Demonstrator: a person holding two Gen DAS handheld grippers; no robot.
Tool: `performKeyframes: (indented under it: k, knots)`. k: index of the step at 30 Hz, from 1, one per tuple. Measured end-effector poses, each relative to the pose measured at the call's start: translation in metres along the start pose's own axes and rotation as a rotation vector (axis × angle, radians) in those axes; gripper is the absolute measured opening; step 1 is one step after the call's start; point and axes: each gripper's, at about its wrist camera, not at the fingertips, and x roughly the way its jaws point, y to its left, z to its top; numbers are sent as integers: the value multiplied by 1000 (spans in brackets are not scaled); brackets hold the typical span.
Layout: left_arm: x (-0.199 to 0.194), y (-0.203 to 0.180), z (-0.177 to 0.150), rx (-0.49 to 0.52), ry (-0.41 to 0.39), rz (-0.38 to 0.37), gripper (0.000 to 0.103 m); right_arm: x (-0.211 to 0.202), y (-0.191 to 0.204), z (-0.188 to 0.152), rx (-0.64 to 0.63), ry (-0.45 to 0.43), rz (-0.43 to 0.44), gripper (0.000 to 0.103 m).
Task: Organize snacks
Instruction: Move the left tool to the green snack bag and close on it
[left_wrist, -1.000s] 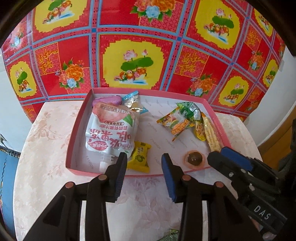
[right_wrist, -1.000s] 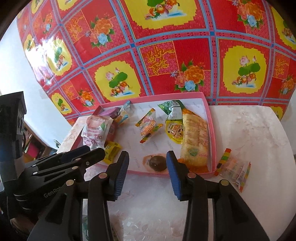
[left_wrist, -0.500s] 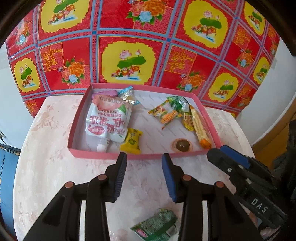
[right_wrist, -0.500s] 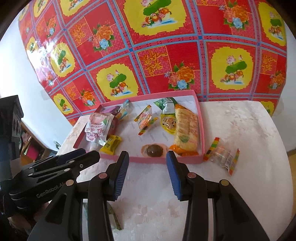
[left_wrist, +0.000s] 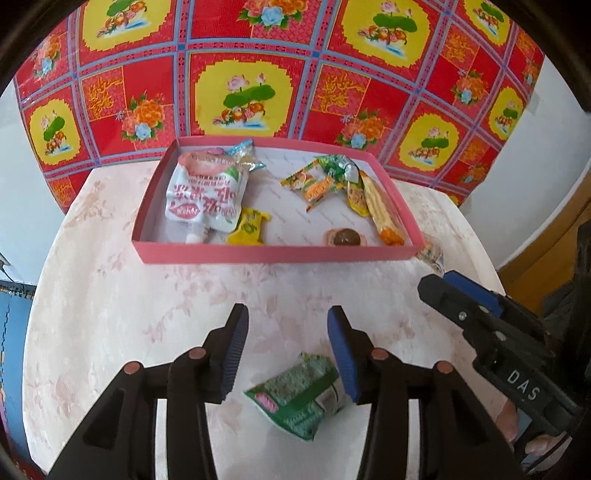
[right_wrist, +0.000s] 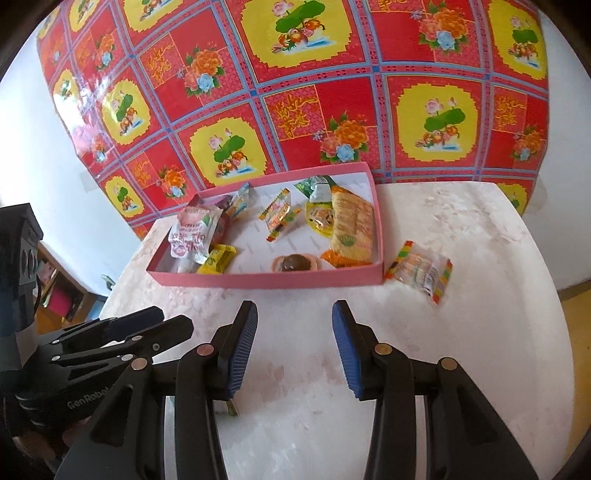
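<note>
A pink tray (left_wrist: 273, 254) (right_wrist: 266, 280) at the back of the pale table holds a white pouch (left_wrist: 207, 195), a yellow candy (left_wrist: 249, 229), a brown chocolate ball (left_wrist: 345, 236), a long orange packet (left_wrist: 380, 210) and other wrappers. A green packet (left_wrist: 299, 395) lies on the table under my left gripper (left_wrist: 287, 314), partly behind its right finger; the jaws are opening and the pads touch nothing. My right gripper (right_wrist: 294, 308) hovers open and empty in front of the tray. A clear packet with rainbow edges (right_wrist: 419, 271) lies just right of the tray.
A red and yellow floral cloth (right_wrist: 332, 110) hangs behind the table. The round table edge curves close on both sides. My right gripper (left_wrist: 437, 282) reaches in from the right of the left wrist view, and my left gripper (right_wrist: 173, 319) from the left of the right wrist view.
Both grippers have drawn back from the tray toward the near side of the table. The green packet has come into the left wrist view. The left jaws stand wider.
</note>
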Motion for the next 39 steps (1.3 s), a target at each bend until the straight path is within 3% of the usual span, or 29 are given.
performKeyframes:
  k: [5, 11, 27, 39]
  knots:
    - [-3, -1, -11, -10, 26, -18, 55, -4, -5, -9, 9, 23, -11, 43]
    - [-1, -12, -28, 52, 65, -7, 59, -9, -10, -19, 17, 44, -30, 43]
    - [14, -22, -48, 127, 76, 47, 59, -20, -11, -35, 7, 52, -38, 44]
    - [21, -21, -50, 129, 52, 20, 56, -8, -21, -42, 27, 85, -34, 44]
